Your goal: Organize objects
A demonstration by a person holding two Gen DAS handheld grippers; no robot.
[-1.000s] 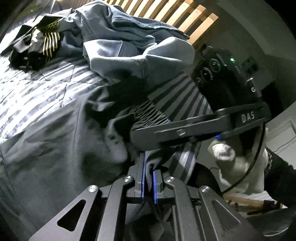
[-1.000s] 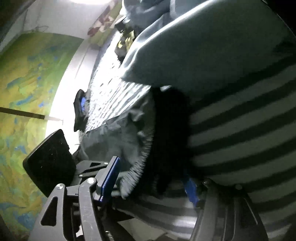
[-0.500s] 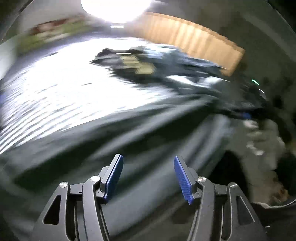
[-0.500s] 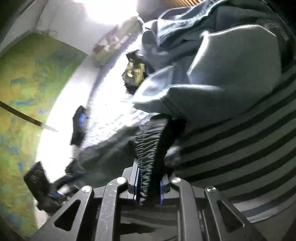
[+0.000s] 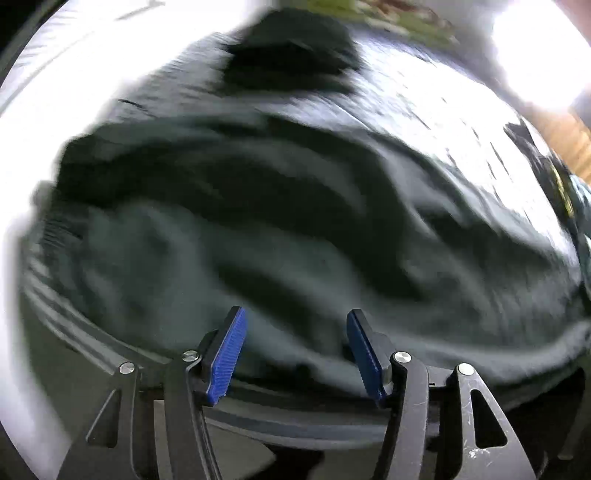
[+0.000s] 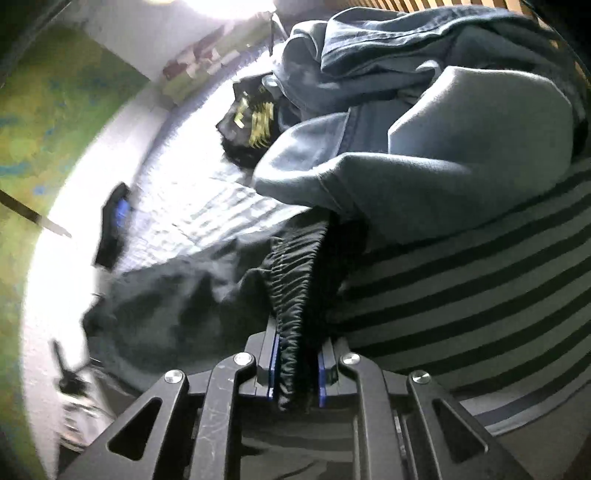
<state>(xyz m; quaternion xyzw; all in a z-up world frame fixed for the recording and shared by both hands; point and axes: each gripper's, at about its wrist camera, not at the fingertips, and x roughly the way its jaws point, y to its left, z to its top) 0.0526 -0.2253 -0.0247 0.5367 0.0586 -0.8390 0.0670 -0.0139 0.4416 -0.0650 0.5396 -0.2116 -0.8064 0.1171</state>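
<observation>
A dark grey garment [image 5: 280, 229] lies rumpled over the striped bed, blurred in the left wrist view. My left gripper [image 5: 293, 354] hovers just above it, open, with nothing between its blue pads [image 5: 227, 354]. In the right wrist view my right gripper [image 6: 295, 363] is shut on the black gathered waistband [image 6: 295, 280] of the same dark garment [image 6: 177, 295], whose body trails off to the left. A pile of blue denim clothes [image 6: 424, 140] sits beyond the waistband.
A black garment with yellow stripes [image 6: 251, 122] lies beside the denim pile. The striped bedcover [image 6: 480, 295] fills the right. A dark object with a blue patch [image 6: 114, 225] shows near the bed's bright left edge. A slatted wooden headboard [image 6: 424, 5] is at the top.
My left gripper opened, letting go of the dark cloth, and swung to face the garment's other side. My right gripper shut on the gathered waistband and lifted it slightly.
</observation>
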